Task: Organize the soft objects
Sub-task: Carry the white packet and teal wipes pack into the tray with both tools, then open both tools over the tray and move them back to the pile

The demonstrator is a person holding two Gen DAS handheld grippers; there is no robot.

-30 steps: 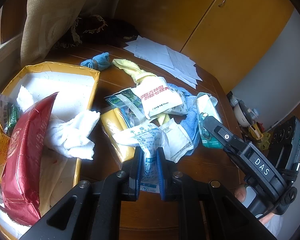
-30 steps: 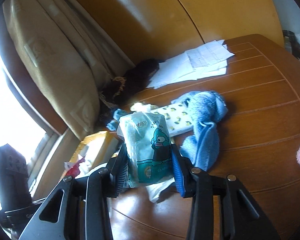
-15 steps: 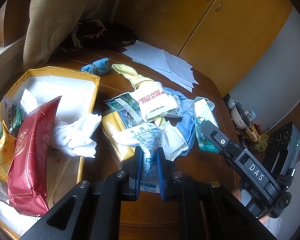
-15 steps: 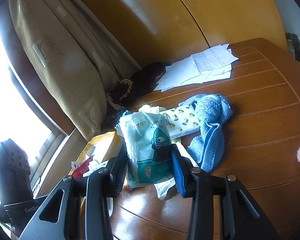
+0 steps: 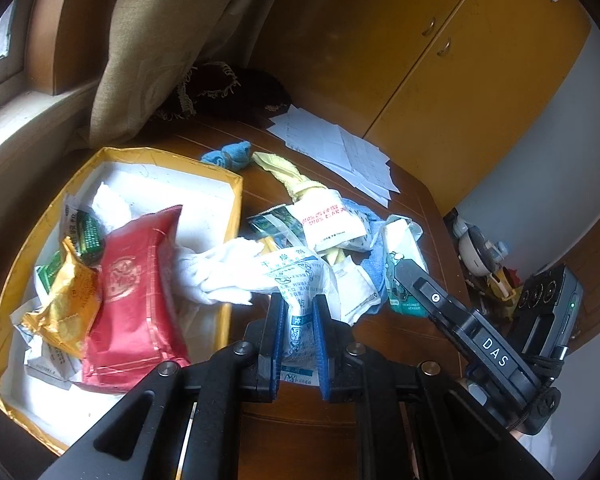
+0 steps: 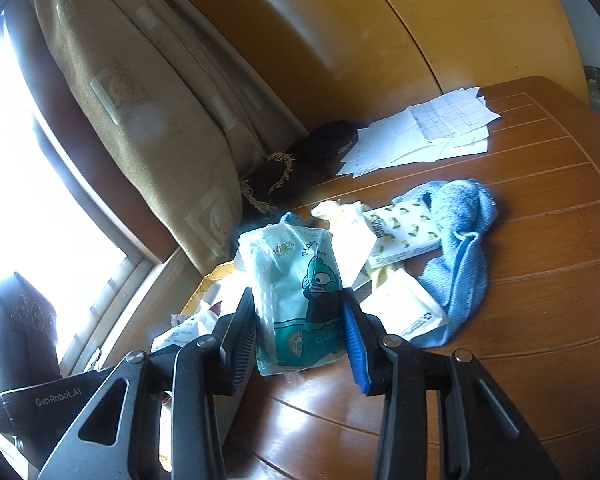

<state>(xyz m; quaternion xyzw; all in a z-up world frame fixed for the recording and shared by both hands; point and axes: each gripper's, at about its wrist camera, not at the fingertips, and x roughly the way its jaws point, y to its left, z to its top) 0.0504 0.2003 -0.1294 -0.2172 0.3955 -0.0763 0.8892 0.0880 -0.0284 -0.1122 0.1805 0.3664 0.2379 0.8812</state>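
The white packet with blue print (image 5: 296, 276) is pinched low down between the pads of the left tool (image 5: 297, 342). It is lifted clear of the desk (image 5: 404, 332) and hangs just beside the near corner of the yellow box (image 5: 228, 312), its upper part in front of a white cloth (image 5: 216, 268) draped over the box wall. The narrow grip at one end suits a thin, limp packet and lets the rest dangle free for dropping in.

The teal tissue pack with a cartoon figure (image 6: 300, 296) stands upright between the pads of the right tool (image 6: 298, 332), clamped across its width, which judging by its bulk is why those jaws stand wider.

The box already holds a red bag (image 5: 132, 292), a gold pouch (image 5: 66, 304) and small green packets (image 5: 86, 234). It appears to serve as the collecting place.

Left on the desk are a blue towel (image 6: 460, 240), a lemon-print pack (image 6: 404, 232), a white packet with red print (image 5: 328, 220) and a yellow cloth (image 5: 288, 172), heaped together. Loose papers (image 6: 432, 132) lie well apart by the cupboard.
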